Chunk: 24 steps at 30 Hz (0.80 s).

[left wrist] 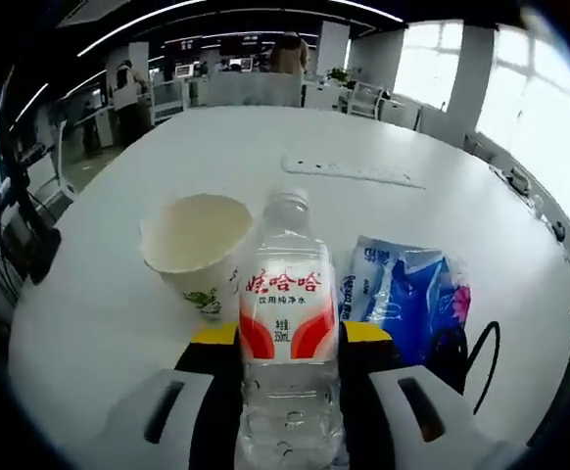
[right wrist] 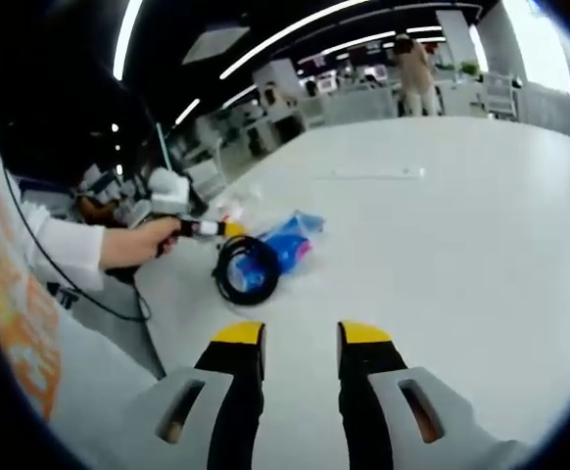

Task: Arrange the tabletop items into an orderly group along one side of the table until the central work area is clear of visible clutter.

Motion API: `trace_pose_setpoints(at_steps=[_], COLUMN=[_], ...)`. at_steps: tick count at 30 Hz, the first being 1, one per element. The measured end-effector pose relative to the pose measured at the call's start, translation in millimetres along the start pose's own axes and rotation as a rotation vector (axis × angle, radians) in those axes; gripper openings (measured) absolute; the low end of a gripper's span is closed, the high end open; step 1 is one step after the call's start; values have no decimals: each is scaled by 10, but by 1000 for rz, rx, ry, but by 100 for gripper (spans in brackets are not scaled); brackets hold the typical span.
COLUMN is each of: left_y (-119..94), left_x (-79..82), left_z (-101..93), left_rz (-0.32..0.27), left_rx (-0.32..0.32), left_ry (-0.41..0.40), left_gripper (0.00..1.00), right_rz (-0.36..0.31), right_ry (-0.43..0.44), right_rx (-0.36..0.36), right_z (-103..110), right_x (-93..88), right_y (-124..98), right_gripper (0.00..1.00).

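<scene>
The left tongs (left wrist: 290,338) are clamped on the water bottle (left wrist: 287,333), which stands upright between the jaws, its long axis running straight away from them with the cap at the far end; the paper cup (left wrist: 199,245) sits just beside it to the left, the blue packet (left wrist: 405,294) just beside it to the right, all on the white worktop (left wrist: 363,215). The right tongs (right wrist: 300,338) stand apart and bare, with the black cable coil (right wrist: 246,269) ahead and to their left, against the blue packet (right wrist: 287,240). The left hand (right wrist: 143,243) is judged nearer the group, so the bottle needs only setting down beside the cup.
</scene>
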State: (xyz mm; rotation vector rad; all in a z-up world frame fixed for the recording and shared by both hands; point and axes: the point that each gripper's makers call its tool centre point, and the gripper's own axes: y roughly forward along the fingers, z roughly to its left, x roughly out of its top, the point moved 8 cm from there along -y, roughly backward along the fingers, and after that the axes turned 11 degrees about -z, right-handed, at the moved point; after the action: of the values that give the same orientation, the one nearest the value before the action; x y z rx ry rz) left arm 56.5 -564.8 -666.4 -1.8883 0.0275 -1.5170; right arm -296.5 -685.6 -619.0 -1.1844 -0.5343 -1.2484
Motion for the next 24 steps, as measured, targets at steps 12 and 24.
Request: trace_pose_setpoints(at_steps=[12, 24], left_y=[-358, -1017], left_x=[409, 891], left_z=[-181, -420], left_rz=[-164, -406], left_rx=[-65, -136], left_ry=[119, 128], left_gripper=[36, 37], right_rz=[-41, -90], right_ry=[4, 52], right_rx=[1, 34], right_z=[53, 204], right_x=[28, 75], right_y=[-69, -68], right_gripper=[27, 27])
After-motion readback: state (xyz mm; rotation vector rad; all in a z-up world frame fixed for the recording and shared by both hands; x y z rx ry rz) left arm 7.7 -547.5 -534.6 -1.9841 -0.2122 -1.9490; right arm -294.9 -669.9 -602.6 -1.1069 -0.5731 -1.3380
